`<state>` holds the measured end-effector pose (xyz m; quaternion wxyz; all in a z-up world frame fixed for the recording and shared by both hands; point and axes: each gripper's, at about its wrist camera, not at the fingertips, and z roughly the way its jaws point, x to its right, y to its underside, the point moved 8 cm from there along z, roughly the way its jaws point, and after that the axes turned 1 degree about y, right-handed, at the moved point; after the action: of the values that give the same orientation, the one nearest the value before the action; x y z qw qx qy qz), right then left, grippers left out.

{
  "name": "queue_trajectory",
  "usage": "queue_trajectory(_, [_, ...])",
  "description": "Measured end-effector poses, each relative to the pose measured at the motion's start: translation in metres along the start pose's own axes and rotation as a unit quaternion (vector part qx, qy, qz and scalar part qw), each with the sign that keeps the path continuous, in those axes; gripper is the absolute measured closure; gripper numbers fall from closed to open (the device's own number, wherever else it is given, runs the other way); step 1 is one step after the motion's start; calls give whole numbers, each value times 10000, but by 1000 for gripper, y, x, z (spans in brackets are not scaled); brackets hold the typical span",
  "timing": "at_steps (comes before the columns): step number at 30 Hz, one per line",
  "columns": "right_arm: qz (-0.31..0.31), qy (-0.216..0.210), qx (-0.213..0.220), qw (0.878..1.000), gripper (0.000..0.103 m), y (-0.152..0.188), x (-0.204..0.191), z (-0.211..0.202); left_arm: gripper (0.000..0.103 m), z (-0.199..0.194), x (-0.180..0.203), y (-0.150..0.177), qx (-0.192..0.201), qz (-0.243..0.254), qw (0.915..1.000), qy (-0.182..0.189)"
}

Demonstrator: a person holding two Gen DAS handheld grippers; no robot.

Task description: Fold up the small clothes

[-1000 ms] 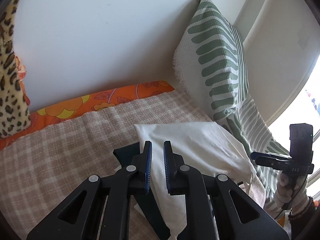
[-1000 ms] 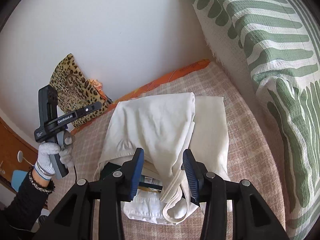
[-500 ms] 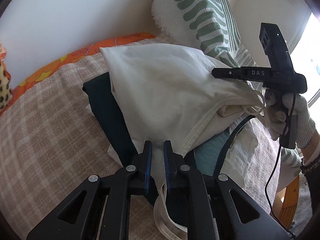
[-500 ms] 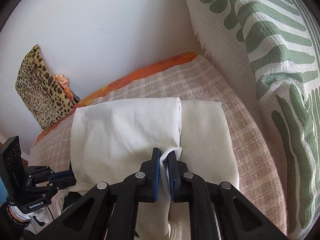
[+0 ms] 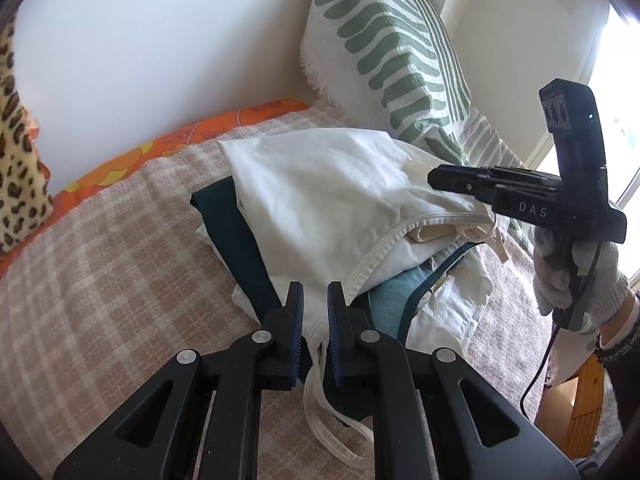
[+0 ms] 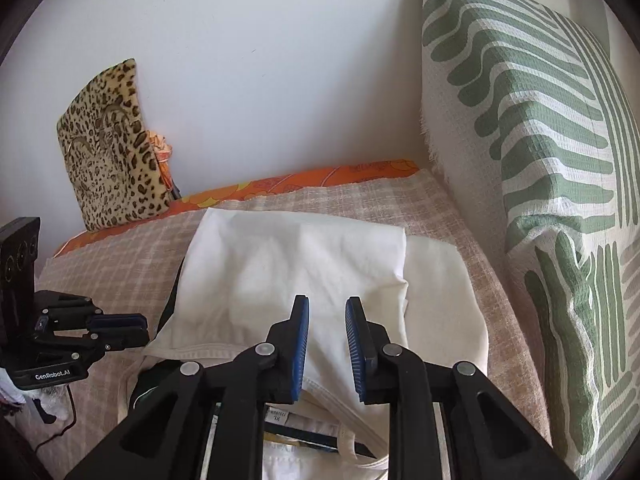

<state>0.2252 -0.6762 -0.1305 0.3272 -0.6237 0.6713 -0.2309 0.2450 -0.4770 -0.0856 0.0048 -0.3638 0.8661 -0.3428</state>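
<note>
A folded cream-white garment lies on top of a stack of small clothes on a checked beige blanket. A dark green piece and a teal piece show under it. My left gripper stands at the garment's near hem, its jaws a narrow gap apart with the white edge between them, not visibly clamped. My right gripper is open just above the garment, gripping nothing; it also shows in the left wrist view.
A green-and-white patterned cushion leans against the wall at the right. A leopard-print cushion stands at the far left. An orange floral sheet runs along the wall behind the blanket. A wooden piece lies beyond the bed edge.
My right gripper has opened and let go of the white garment. My left gripper's jaws have parted slightly and it has pulled back a little; the garment lies flatter on the stack.
</note>
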Motion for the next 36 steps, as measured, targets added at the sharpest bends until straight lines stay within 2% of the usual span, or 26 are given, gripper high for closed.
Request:
queue_trajectory(1, [-58, 57, -138, 9999, 84, 7, -2, 5, 91, -6, 1, 0, 60, 44, 9999, -87])
queue_trajectory(2, [-76, 132, -294, 9995, 84, 13, -3, 9, 85, -13, 2, 0, 127, 108, 9997, -184])
queue_trajectory(3, [-80, 200, -485, 9986, 84, 21, -3, 15, 72, -19, 4, 0, 198, 183, 9992, -284])
queue_trajectory(5, [-30, 274, -733, 9969, 84, 36, -3, 18, 53, -33, 8, 1, 370, 338, 9977, -467])
queue_trajectory(10, [25, 493, -619, 9969, 83, 43, -10, -12, 47, -73, 18, 5, 680, 549, 9934, -741])
queue_trajectory(12, [93, 449, -485, 9978, 78, 39, -18, -28, 39, -90, 20, 8, 798, 491, 9926, -768])
queue_trajectory(13, [105, 440, -392, 9982, 73, 35, -24, -38, 38, -98, 22, 9, 860, 482, 9921, -774])
queue_trajectory(18, [159, 373, 10, 9992, 68, 30, -59, -82, 30, -140, 33, 18, 1158, 577, 9877, -877])
queue_trajectory(21, [223, 369, 178, 9989, 65, 29, -76, -101, 28, -162, 39, 27, 1290, 571, 9863, -854])
queue_trajectory(25, [267, 388, 367, 9982, 53, 31, -99, -125, 25, -185, 44, 37, 1432, 550, 9844, -861])
queue_trajectory(31, [283, 575, 636, 9959, 41, 41, -126, -151, 23, -212, 45, 56, 1606, 494, 9818, -886])
queue_trajectory(35, [371, 773, 774, 9933, 36, 52, -138, -162, 23, -222, 38, 75, 1592, 327, 9826, -895])
queue_trajectory(36, [392, 830, 814, 9924, 32, 54, -140, -164, 23, -225, 36, 80, 1581, 290, 9828, -915])
